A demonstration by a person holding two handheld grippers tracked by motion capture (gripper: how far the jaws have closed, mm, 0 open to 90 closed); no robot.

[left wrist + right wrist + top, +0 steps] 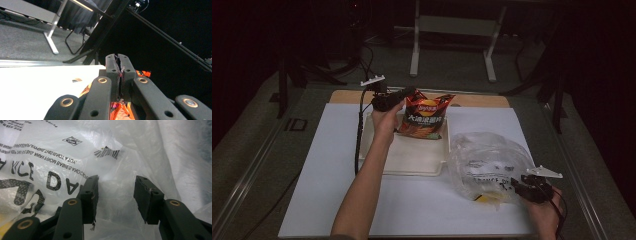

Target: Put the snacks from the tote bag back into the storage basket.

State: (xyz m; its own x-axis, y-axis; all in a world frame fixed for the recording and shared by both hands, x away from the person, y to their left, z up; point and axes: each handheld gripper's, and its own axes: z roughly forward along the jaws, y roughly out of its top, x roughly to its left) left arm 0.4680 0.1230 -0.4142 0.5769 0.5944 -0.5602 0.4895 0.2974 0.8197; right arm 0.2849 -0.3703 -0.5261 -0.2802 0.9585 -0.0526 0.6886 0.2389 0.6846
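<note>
A red and orange chip bag (424, 119) stands upright over the white tray (412, 161) at the middle of the table. My left gripper (411, 92) is shut on the bag's top left corner. In the left gripper view the jaws (119, 60) are pressed together on a thin strip of foil, and the orange bag (120, 112) hangs below them. At the front right, my right gripper (515, 184) rests against a crumpled clear plastic bag (489, 162). Its jaws (116, 188) stand apart, and the printed plastic bag (75, 155) lies loose behind and between them.
A white sheet (327, 175) covers the tabletop, with a wooden edge (347, 96) at the back. A cable (358, 135) trails from the left gripper along the tray's left side. White table legs (414, 55) stand on the dark floor beyond.
</note>
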